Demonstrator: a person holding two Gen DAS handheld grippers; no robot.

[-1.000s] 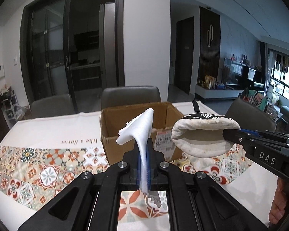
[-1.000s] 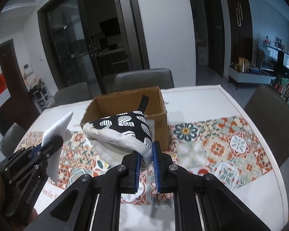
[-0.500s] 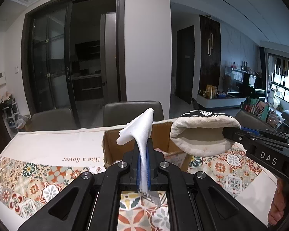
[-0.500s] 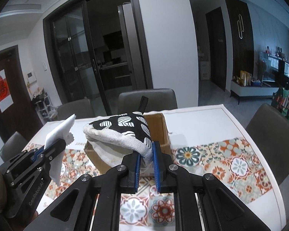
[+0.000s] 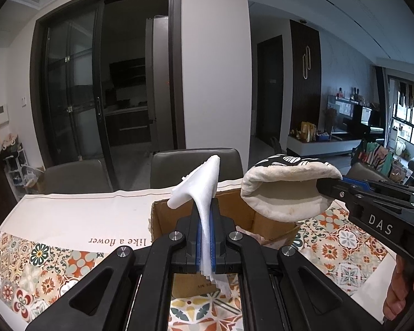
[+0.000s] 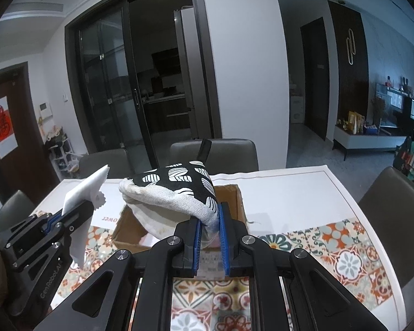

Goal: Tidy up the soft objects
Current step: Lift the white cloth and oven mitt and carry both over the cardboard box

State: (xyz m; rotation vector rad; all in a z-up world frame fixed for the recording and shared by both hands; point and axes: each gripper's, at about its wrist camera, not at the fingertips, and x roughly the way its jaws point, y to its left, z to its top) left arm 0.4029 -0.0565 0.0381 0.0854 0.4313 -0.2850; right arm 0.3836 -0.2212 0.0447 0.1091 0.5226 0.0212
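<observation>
My left gripper (image 5: 205, 220) is shut on a white cloth (image 5: 198, 184) with zigzag edges; it also shows in the right wrist view (image 6: 87, 184). My right gripper (image 6: 209, 220) is shut on a black-and-white patterned oven mitt (image 6: 176, 190) with a beige lining, seen from the left wrist view as well (image 5: 287, 190). Both are held above an open cardboard box (image 5: 262, 223) on the table; the box shows below the mitt in the right wrist view (image 6: 234, 193). Something pale lies inside the box.
The table carries a white cloth with patterned tile runners (image 6: 345, 251). Grey chairs (image 5: 77, 176) stand along the far side and one chair (image 6: 392, 193) at the right. Glass sliding doors lie behind.
Both grippers have risen and moved forward with their items. The box now sits lower and closer under them, and its inside has come into view.
</observation>
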